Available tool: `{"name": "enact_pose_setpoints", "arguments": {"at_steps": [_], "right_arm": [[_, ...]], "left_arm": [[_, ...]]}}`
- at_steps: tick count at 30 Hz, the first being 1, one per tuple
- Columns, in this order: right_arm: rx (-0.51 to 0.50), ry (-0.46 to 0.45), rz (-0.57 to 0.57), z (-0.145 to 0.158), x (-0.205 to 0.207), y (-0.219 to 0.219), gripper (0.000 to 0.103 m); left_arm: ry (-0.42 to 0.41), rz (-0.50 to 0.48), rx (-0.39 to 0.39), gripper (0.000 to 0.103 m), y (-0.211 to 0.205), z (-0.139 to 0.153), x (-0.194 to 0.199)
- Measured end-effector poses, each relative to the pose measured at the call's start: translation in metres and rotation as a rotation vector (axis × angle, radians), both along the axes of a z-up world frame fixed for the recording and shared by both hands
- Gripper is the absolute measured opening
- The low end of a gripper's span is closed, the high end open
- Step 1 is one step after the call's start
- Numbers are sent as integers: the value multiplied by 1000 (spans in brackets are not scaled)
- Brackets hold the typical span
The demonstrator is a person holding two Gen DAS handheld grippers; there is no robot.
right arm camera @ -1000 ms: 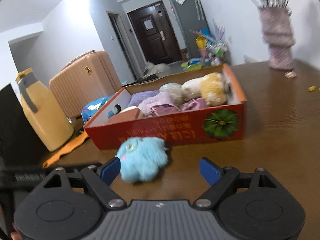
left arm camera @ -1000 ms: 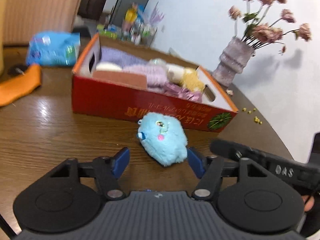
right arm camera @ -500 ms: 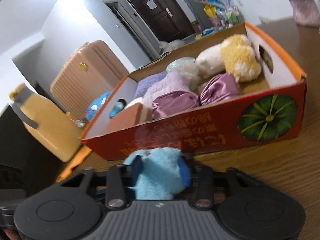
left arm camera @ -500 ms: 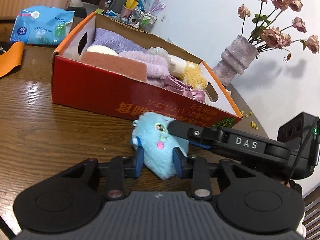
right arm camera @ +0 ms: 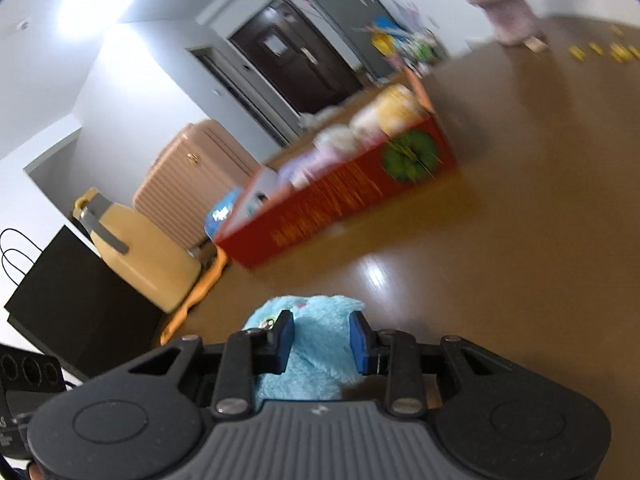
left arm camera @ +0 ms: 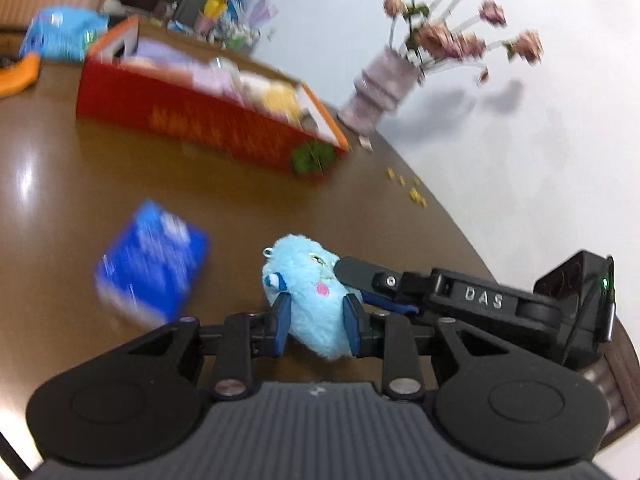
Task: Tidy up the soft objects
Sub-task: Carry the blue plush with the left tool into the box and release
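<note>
A light blue plush toy [left arm camera: 310,292] is gripped by both grippers and held above the brown table. My left gripper [left arm camera: 316,322] is shut on its lower part. My right gripper [right arm camera: 321,340] is shut on the same plush [right arm camera: 316,340]; in the left wrist view it reaches in from the right [left arm camera: 360,280]. The red cardboard box [left arm camera: 208,128] with several soft items inside stands farther back on the table; it also shows in the right wrist view [right arm camera: 340,196].
A blue packet [left arm camera: 150,260] lies on the table at the left. A vase of dried flowers [left arm camera: 380,84] stands behind the box's right end. A yellow jug [right arm camera: 140,256], a black bag [right arm camera: 68,308], an orange cloth [left arm camera: 18,76] and a suitcase [right arm camera: 192,184] are at the left.
Both grippers have lifted the blue plush and pulled it back from the box front. A second ago both were open around it; they closed on it half a second ago.
</note>
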State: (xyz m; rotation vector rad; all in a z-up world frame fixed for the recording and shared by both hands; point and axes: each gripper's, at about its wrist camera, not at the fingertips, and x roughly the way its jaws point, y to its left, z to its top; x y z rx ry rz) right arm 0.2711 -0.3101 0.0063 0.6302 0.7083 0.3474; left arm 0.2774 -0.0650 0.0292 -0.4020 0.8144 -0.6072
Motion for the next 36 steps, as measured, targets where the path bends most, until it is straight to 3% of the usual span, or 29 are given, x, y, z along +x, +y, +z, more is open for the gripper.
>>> {"name": "enact_pose_setpoints", "arguments": {"at_steps": [7, 13, 17, 22, 27, 31, 36], "right_arm": [[-52, 2, -11, -2, -50, -2, 30], [-33, -25, -21, 3, -62, -9, 30], [-26, -44, -29, 11, -49, -15, 30], [-75, -148, -31, 57, -1, -20, 30], [-117, -204, -48, 106, 89, -24, 30], [-184, -197, -57, 117, 154, -20, 29], [-250, -101, -68, 87, 227, -14, 29]], "left_arm": [[22, -6, 24, 28, -9, -7, -38], [4, -12, 22, 28, -13, 2, -44], [-44, -26, 26, 28, -18, 13, -31], [-133, -41, -2, 28, -23, 52, 20], [-179, -44, -15, 28, -33, 89, 111], [-115, -42, -36, 28, -39, 85, 183], [-50, -15, 2, 28, -51, 53, 248]]}}
